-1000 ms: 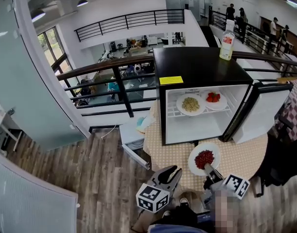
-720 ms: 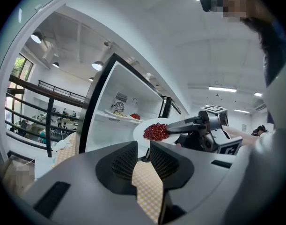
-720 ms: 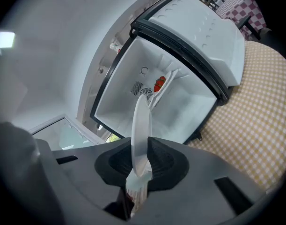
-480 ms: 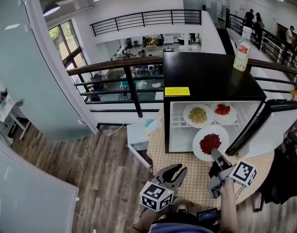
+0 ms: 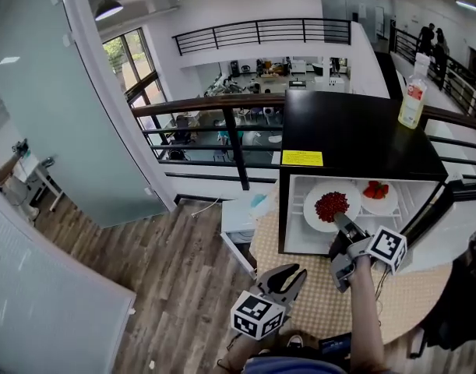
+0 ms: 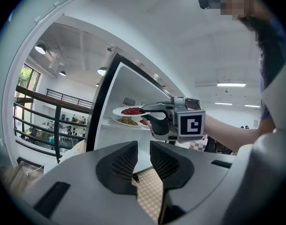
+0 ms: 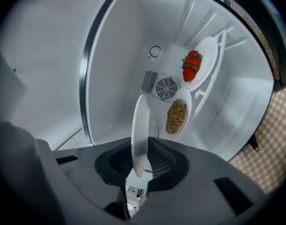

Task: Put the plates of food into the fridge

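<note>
The black mini fridge (image 5: 354, 135) stands open on the table. My right gripper (image 5: 340, 224) is shut on the rim of a white plate of red food (image 5: 329, 206) and holds it level at the fridge opening, over the wire shelf. In the right gripper view this plate (image 7: 140, 135) shows edge-on between the jaws. On the shelf behind lie a plate of yellowish grains (image 7: 176, 117) and a plate of strawberries (image 7: 193, 65). The grain plate is hidden in the head view. My left gripper (image 5: 289, 273) hangs low in front of the table, open and holding nothing.
A clear bottle (image 5: 413, 92) stands on the fridge top. The fridge door (image 5: 448, 213) swings open to the right. A checked cloth covers the round table (image 5: 393, 302). A white box (image 5: 241, 216) sits on the floor left of the table, beneath a black railing (image 5: 222, 107).
My right gripper has lifted the plate of red food off the table and carried it up to the fridge shelf. The left gripper has drifted a little.
</note>
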{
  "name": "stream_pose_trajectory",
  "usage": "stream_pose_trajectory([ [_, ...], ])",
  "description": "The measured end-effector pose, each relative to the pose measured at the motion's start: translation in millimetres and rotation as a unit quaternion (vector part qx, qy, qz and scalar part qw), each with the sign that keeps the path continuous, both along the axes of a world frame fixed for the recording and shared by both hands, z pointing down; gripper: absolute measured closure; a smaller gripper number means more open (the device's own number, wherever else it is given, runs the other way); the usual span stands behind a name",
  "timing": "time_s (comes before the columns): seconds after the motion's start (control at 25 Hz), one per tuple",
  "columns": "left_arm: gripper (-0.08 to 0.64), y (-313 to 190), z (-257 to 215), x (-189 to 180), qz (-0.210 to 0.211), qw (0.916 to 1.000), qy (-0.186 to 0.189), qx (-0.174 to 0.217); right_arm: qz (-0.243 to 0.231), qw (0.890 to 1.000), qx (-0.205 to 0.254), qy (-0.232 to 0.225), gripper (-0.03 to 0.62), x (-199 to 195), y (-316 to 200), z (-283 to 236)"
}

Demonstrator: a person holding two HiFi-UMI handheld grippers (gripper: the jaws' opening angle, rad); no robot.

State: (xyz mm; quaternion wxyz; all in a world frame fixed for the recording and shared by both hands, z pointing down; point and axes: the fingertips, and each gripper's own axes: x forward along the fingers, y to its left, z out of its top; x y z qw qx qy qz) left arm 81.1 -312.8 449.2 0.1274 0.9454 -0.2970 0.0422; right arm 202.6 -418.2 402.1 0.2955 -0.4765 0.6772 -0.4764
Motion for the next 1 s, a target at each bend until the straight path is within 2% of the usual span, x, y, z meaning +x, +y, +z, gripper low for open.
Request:
stream_pose_trajectory([
  [0.44, 0.482, -11, 1, -4, -0.015, 0.9999, -0.007, 0.000, 0.005, 0.997, -0.046, -0.060, 0.528, -12, -68, 21],
  [1.0, 0.482, -11, 2, -14, -0.018, 0.9998, -0.004, -0.005, 0.002, 0.996, -0.073, 0.053, 0.526, -17, -96, 23],
])
